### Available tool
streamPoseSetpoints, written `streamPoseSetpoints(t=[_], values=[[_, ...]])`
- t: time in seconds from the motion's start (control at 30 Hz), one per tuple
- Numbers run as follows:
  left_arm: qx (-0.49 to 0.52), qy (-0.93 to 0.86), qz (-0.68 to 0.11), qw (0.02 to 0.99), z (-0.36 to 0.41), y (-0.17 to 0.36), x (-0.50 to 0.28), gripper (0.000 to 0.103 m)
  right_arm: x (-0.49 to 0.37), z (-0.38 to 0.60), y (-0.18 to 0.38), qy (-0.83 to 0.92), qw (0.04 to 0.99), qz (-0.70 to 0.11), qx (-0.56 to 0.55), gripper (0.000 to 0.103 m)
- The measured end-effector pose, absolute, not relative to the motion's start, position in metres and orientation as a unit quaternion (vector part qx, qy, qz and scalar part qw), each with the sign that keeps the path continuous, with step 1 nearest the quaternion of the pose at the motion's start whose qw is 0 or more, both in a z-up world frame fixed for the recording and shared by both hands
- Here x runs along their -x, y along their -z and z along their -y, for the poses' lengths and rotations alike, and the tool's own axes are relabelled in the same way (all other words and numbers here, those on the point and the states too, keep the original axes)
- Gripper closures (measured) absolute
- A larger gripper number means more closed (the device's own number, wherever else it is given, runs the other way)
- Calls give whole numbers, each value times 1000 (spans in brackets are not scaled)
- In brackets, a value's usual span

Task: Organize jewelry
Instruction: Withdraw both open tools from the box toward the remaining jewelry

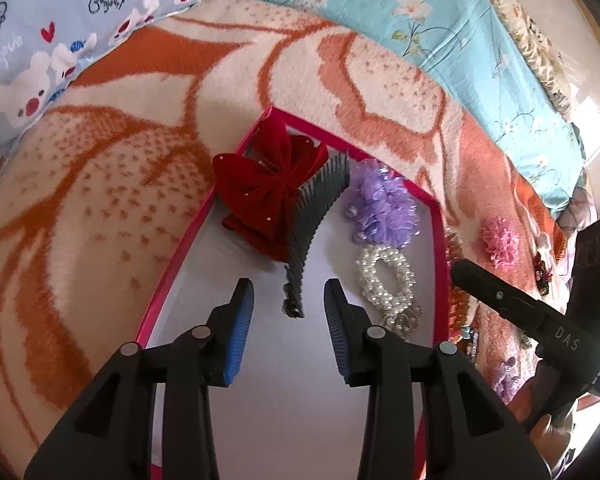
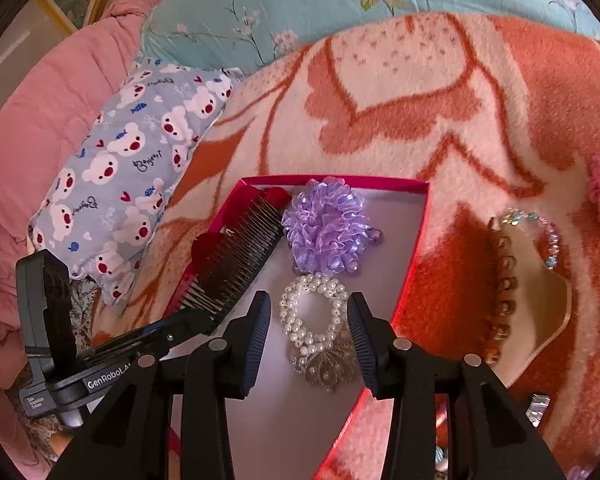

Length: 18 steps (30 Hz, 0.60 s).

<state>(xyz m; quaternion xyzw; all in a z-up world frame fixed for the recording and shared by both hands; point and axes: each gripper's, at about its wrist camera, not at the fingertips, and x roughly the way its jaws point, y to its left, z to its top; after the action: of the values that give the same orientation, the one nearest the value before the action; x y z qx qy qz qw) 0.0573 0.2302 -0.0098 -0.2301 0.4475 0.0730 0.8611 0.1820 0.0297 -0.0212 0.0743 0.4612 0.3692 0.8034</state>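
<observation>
left gripper [image 1: 289,306]: fingers apart, nothing clamped; the near end of one dark grey toothed hair comb [image 1: 314,222] lies between the tips, touching neither pad, its body running toward 12 o'clock. right gripper [image 2: 309,320]: fingers apart, straddling one white pearl-bead bracelet with a silver leaf charm [image 2: 314,320], pads clear of it. all inside one shallow pink-rimmed box [image 1: 439,240] on the orange-and-cream blanket [image 1: 100,200]. box count: one red velvet bow [image 1: 270,190], one comb, one lilac ruffled scrunchie [image 1: 382,208], one bracelet. outside, at 3 o'clock: one pink ruffled scrunchie [image 1: 500,244], one amber claw clip [image 2: 536,312].
</observation>
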Motion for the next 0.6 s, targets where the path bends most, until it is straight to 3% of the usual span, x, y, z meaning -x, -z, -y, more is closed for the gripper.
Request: streamPoseSetpoints(t=[0.6], values=[[204,-18,-433,878,-168,-25,-60,69,-172,67,6,-313,834,-442,-104,58]])
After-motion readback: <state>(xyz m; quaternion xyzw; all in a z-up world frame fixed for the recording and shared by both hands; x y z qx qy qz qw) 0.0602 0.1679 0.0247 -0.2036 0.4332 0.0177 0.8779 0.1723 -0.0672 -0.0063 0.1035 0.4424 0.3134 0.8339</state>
